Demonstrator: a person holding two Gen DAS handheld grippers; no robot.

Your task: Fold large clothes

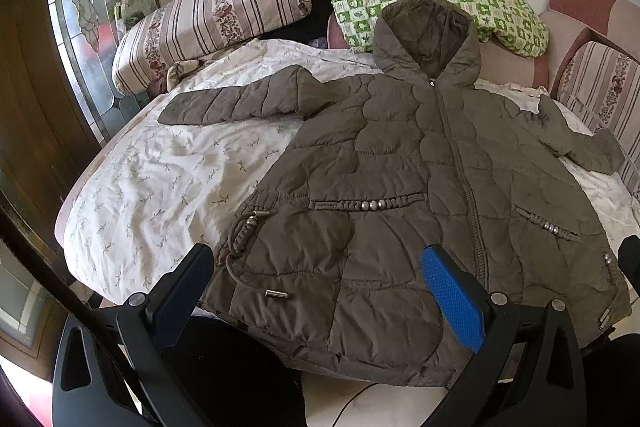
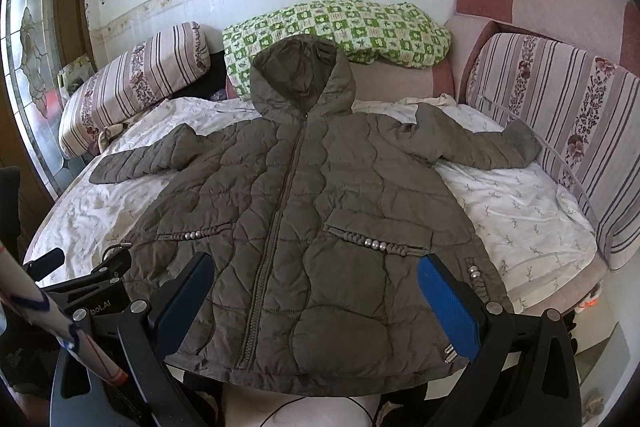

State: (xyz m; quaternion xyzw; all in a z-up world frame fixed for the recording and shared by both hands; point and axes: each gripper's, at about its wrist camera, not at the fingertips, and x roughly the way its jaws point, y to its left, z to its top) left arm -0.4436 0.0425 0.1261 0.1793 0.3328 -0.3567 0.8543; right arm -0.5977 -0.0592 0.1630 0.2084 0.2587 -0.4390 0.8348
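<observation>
An olive quilted hooded jacket [image 1: 400, 163] [image 2: 304, 211] lies flat and face up on the bed, zipped, with its hood toward the wall and both sleeves spread outward. Its hem hangs slightly over the near edge of the bed. My left gripper [image 1: 318, 259] hovers open above the hem's left half, with nothing between its blue-padded fingers. Over the hem's middle and right half my right gripper [image 2: 316, 267] is also open and empty. The left gripper [image 2: 80, 267] shows again at the lower left of the right wrist view.
The bed carries a white leaf-print sheet [image 1: 152, 179] [image 2: 520, 211]. Striped pillows [image 1: 208, 19] and a green checked quilt [image 2: 340, 27] lie along the wall. A striped cushioned headboard [image 2: 560, 115] stands on the right, and a glass-panelled door [image 1: 80, 11] on the left.
</observation>
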